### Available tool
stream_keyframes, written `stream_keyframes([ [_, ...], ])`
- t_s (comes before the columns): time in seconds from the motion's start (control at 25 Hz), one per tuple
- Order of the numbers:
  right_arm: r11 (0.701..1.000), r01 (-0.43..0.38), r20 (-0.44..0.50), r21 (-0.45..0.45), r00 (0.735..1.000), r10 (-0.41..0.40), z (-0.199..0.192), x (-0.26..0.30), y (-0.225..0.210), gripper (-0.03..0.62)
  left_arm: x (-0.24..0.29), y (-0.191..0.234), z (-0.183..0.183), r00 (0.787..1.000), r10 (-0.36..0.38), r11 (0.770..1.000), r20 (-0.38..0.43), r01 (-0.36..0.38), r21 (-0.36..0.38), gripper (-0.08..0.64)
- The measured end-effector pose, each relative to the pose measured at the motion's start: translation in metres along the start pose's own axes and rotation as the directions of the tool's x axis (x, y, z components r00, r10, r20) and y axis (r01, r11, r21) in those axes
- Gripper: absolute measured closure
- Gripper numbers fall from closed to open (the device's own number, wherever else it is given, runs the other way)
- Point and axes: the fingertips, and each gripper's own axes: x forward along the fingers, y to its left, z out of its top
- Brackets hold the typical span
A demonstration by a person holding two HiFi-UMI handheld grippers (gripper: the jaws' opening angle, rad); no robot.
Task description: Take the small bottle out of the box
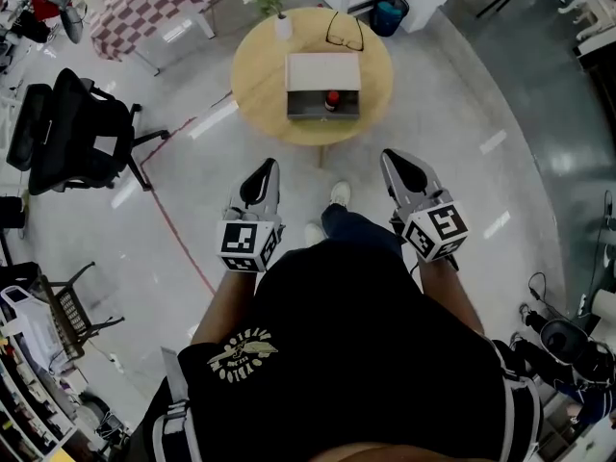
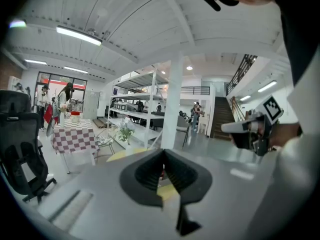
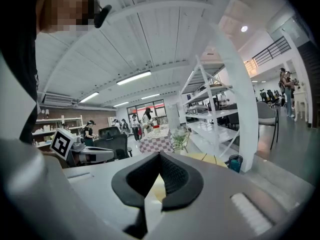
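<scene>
Standing well apart from the round table [image 1: 252, 77] at the upper centre of the head view, the person has not yet begun the real work. The small bottle [image 1: 332, 98], with a red cap, sits inside the open box [image 1: 322, 70] on that table. The left gripper [image 1: 268, 169] and the right gripper [image 1: 393, 160], lower in the frame, both have their jaws pressed together with nothing between them. The approach, the grasp and the lifting out are all left to do.

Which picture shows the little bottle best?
The head view: the bottle sits plainly in the open box. The left gripper view shows only a red sliver behind its tongs; the right gripper view hides it.
</scene>
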Motion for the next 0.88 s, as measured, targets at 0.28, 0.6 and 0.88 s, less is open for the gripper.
stream_keyframes([
  [0.28, 1.000, -0.002, -0.011, 0.007, 1.000, 0.002, 0.001, 0.023, -0.010, 0.584, 0.021, 0.012, 0.003, 1.000, -0.004, 1.000, -0.012, 0.004, -0.001, 0.560],
  [0.6, 1.000, -0.013, 0.006, -0.002, 1.000, 0.013, 0.018, 0.049, -0.032, 0.584, 0.054, 0.018, 0.017, 1.000, -0.009, 1.000, -0.014, 0.009, 0.013, 0.560],
  [0.88, 0.999, -0.047, 0.050, -0.020, 0.998, 0.048, 0.049, 0.078, -0.065, 0.584, 0.093, 0.024, 0.046, 1.000, 0.020, 0.999, 0.016, -0.020, 0.040, 0.560],
])
